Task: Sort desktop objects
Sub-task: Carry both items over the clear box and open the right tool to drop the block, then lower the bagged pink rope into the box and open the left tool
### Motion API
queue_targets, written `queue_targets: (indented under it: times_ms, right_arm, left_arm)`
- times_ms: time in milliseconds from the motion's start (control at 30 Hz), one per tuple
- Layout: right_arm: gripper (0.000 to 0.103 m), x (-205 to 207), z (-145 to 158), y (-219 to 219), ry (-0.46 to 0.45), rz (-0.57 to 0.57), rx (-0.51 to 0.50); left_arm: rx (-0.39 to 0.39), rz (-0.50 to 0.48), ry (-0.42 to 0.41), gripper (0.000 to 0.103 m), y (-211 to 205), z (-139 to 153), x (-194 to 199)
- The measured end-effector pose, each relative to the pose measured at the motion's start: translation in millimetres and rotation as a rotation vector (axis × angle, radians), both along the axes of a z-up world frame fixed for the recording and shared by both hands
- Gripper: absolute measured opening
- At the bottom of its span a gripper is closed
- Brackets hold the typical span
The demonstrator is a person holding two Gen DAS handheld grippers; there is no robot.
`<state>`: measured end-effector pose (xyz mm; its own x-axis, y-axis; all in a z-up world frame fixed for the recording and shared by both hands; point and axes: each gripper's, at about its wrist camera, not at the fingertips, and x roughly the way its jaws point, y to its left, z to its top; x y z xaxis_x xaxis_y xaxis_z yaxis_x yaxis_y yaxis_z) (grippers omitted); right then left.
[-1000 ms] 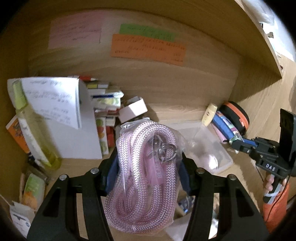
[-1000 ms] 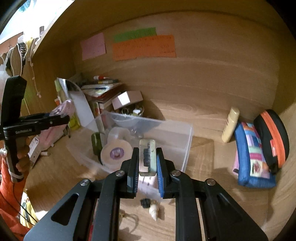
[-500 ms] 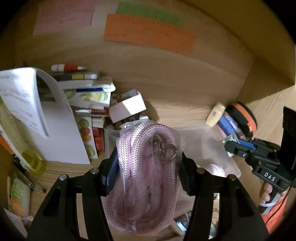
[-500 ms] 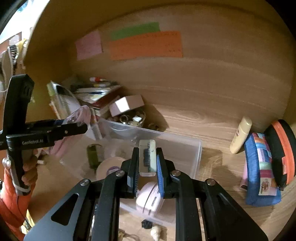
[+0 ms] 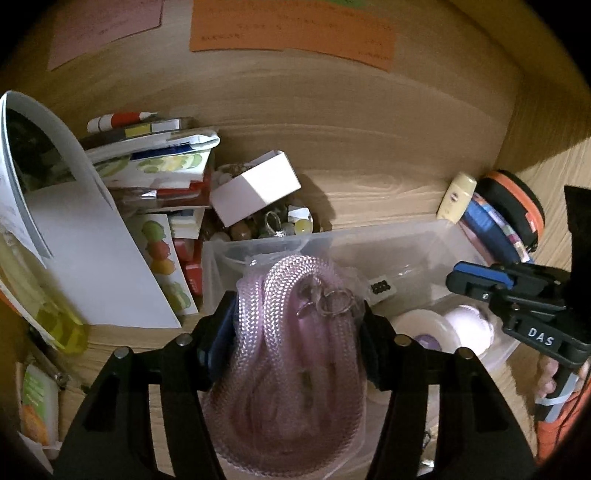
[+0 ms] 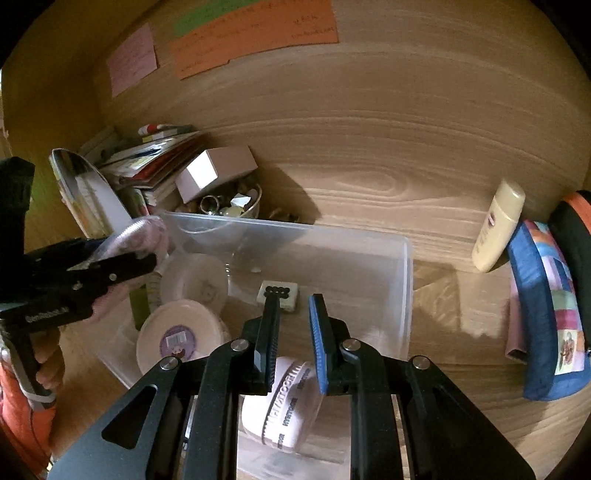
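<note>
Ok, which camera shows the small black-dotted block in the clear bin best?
The right wrist view: the block lies unobstructed on the clear bin floor, just beyond the open right gripper. In the left wrist view it appears only small, beside the bagged pink rope.

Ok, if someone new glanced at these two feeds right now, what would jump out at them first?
The bagged pink rope, clamped in the left gripper, fills the lower middle of the left wrist view. Next comes the clear plastic bin in the centre of the desk, with a small clear block with black dots lying on its floor just beyond the open right gripper. Orange and pink notes on the wooden back wall also stand out.
</note>
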<state>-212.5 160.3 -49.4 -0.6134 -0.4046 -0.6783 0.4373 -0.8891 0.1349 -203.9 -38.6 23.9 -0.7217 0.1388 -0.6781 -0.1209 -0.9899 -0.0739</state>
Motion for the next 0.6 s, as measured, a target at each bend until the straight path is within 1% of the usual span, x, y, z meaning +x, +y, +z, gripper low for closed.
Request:
queue_targets:
  times_ms: [100, 167, 300, 333, 367, 400, 433, 533, 600]
  right_arm:
    - [0.015, 1.1, -1.2, -1.4, -0.003, 0.008, 0.004]
    - [0.015, 2.1, -0.5, -2.8, -0.005, 0.015, 0.0]
    - [0.015, 5.8, 2.8, -3.8, -0.01, 0.036, -0.022]
    - [0.018, 6.7, 3.5, -4.4, -0.009, 0.035, -0.02]
    - [0.022, 7.6, 4.4, -5.2, -0.006, 0.032, -0.014]
    - [0.024, 8.5, 5.0, -5.5, -0.006, 0.027, -0.01]
    - [0.029, 10.1, 6.5, -6.0, -0.001, 0.026, -0.005]
    - [0.033, 14.7, 12.5, -7.3, 0.016, 0.028, -0.005]
    - [0.038, 19.5, 19.0, -7.7, 0.036, 0.023, 0.003]
  left_arm:
    - [-0.011, -0.008, 0.002, 0.062, 4.8, -1.0, 1.8]
    - [0.007, -0.019, -0.005, 0.067, 4.6, -0.3, 2.5]
    - [0.035, -0.028, 0.0, 0.069, 2.7, 3.7, 5.9]
    - [0.039, -0.031, 0.002, 0.07, 3.1, 4.8, 6.1]
    - [0.043, -0.035, 0.005, 0.072, 2.4, 6.4, 7.6]
    - [0.044, -0.035, 0.006, 0.073, 3.8, 7.7, 6.7]
    - [0.041, -0.033, 0.007, 0.073, 4.5, 9.0, 6.7]
    - [0.047, -0.031, 0.01, 0.073, 4.4, 15.1, 9.3]
    - [0.051, -0.032, 0.016, 0.074, 5.4, 20.3, 12.6]
